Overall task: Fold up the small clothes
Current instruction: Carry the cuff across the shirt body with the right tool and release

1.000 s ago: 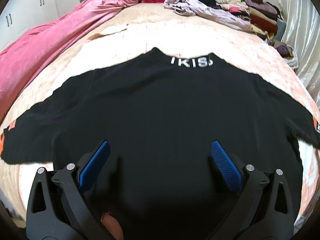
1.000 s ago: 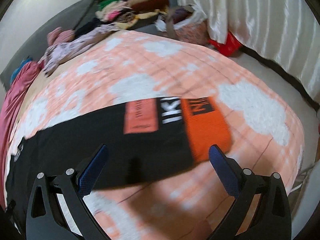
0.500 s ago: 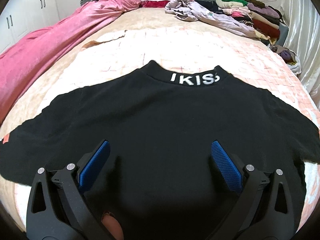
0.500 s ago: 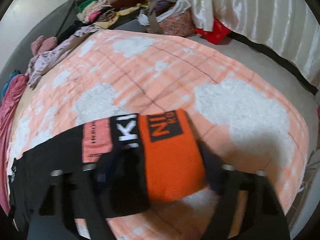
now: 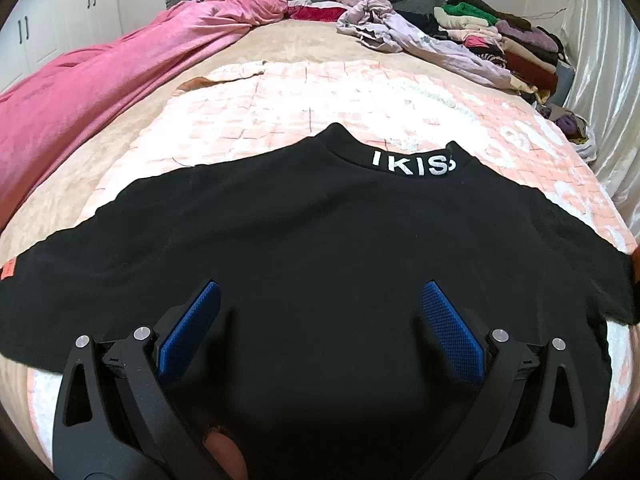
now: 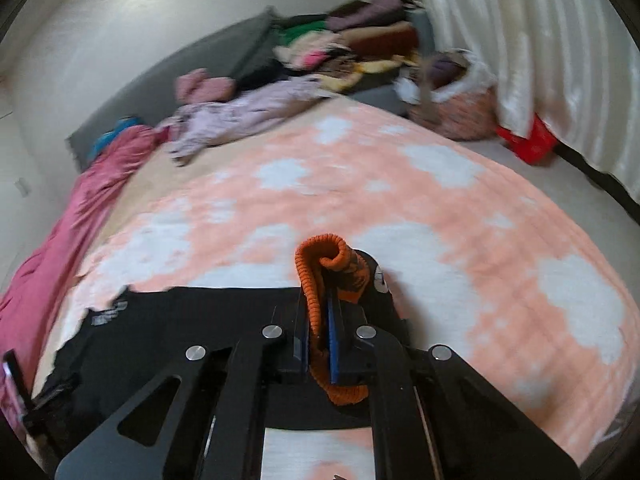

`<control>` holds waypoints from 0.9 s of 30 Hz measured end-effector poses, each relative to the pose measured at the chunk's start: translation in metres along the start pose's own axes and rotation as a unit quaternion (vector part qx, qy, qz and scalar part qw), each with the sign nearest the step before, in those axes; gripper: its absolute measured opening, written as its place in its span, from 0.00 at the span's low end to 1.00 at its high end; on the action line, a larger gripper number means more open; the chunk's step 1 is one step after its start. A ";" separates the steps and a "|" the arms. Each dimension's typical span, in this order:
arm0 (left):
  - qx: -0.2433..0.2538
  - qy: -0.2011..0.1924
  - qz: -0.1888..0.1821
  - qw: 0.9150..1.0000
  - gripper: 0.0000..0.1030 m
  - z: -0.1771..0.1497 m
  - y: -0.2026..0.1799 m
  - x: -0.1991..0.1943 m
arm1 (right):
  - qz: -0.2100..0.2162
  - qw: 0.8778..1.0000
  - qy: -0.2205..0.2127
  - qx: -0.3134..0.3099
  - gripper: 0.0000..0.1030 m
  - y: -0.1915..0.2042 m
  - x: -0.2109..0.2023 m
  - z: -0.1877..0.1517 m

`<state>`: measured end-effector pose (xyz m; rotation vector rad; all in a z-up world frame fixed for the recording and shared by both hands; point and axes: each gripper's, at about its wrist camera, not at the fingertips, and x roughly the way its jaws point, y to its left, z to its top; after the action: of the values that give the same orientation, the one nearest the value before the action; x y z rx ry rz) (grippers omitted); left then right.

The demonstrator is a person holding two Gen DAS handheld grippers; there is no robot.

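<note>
A black sweatshirt point(image 5: 320, 248) lies spread flat on the bed, its collar with white letters point(image 5: 412, 166) pointing away from me. My left gripper point(image 5: 320, 308) hovers open over the shirt's lower middle, nothing between its blue pads point(image 5: 192, 332). In the right wrist view, my right gripper point(image 6: 320, 316) is shut on the sleeve's orange ribbed cuff point(image 6: 320, 264), which bunches up between the pads and is lifted off the blanket. The black sleeve point(image 6: 180, 320) trails left from the cuff.
The bed carries a pink and white blanket point(image 5: 280, 96), a pink quilt point(image 5: 100, 88) along the left, and a lilac garment point(image 5: 420, 40) with a stack of folded clothes point(image 5: 508, 36) at the far right. A basket point(image 6: 456, 100) and white curtain point(image 6: 520, 40) stand beyond the bed.
My right gripper closed on the orange cuff and lifted it from the blanket, swinging the view. The left gripper stayed open and drifted slightly over the shirt.
</note>
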<state>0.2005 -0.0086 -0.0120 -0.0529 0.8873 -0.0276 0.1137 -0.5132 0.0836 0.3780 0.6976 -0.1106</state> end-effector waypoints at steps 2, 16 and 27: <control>-0.002 -0.001 -0.004 1.000 0.92 0.000 0.003 -0.002 | 0.026 0.999 0.000 -0.019 0.06 0.030 0.001 0.002; -0.034 -0.008 -0.032 0.999 0.92 0.004 0.034 -0.019 | 0.198 0.970 0.079 -0.116 0.06 0.245 0.043 -0.021; -0.031 0.010 -0.055 0.998 0.86 0.000 0.039 -0.016 | 0.232 0.951 0.154 -0.135 0.06 0.316 0.086 -0.055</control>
<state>0.1902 0.0308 -0.0016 -0.1601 0.9054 -0.1022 0.2170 -0.1978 0.0847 0.2901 0.9010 0.4973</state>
